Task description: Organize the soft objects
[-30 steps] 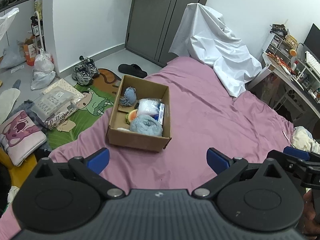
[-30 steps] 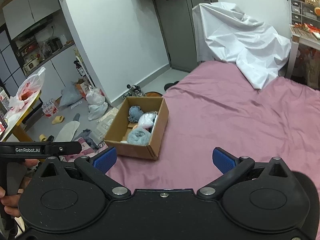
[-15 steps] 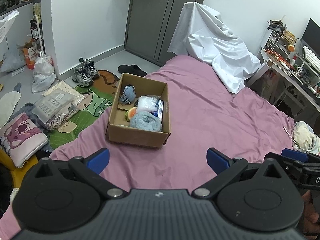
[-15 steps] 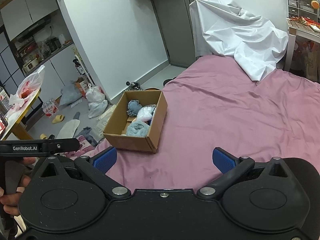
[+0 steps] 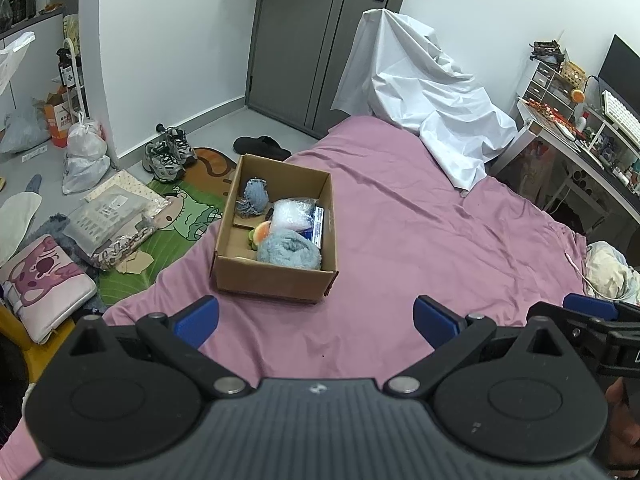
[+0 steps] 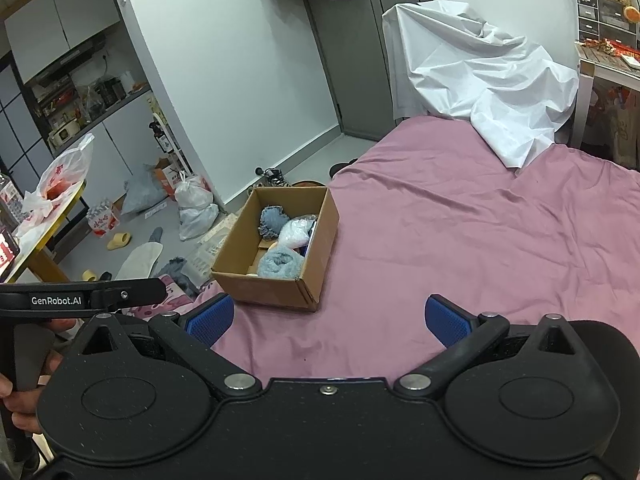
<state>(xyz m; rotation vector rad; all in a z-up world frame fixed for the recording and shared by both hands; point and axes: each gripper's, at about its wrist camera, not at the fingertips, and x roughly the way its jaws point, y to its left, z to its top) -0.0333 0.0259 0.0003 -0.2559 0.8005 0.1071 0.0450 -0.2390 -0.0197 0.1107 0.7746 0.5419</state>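
A cardboard box (image 5: 272, 280) (image 6: 276, 294) sits on the pink bed near its left edge. It holds a rolled blue fluffy cloth (image 5: 289, 253) (image 6: 280, 263), a blue yarn-like ball (image 5: 253, 197) (image 6: 271, 220), a white bubbly bag (image 5: 294, 214) (image 6: 297, 232) and an orange-green plush (image 5: 260, 234). My left gripper (image 5: 316, 316) is open and empty, held above the bed short of the box. My right gripper (image 6: 328, 320) is open and empty, to the right of the left one and also short of the box.
A white sheet (image 5: 424, 96) drapes over something at the bed's far end. The floor left of the bed holds shoes (image 5: 168, 154), bags (image 5: 84, 156) and a green mat (image 5: 176, 224). A cluttered desk (image 5: 580, 136) stands at the right. A grey door (image 5: 304, 40) is behind.
Both grippers have drawn back and up from the box, so it looks smaller and farther. Both stay open and empty.
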